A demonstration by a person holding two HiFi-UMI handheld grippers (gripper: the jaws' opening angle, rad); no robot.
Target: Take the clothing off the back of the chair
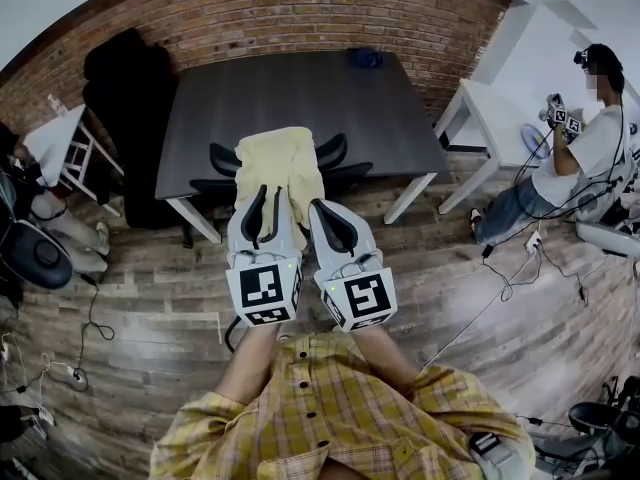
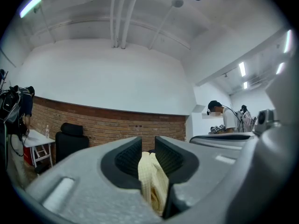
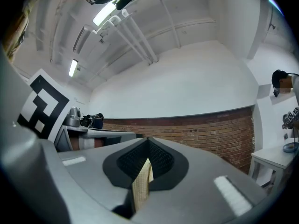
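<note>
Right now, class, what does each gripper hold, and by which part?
The right gripper pinches the yellow garment by its near hanging edge. The left gripper has its fingers apart around a fold, apparently unclamped.

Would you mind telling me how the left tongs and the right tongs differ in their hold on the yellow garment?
The left tongs stand apart, with a thick bunch of the yellow garment loose between them; the right tongs are closed tight on a thin fold. Both point towards the chair, side by side.

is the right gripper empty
No, the right gripper has the yellow cloth pinched between its fingers.
</note>
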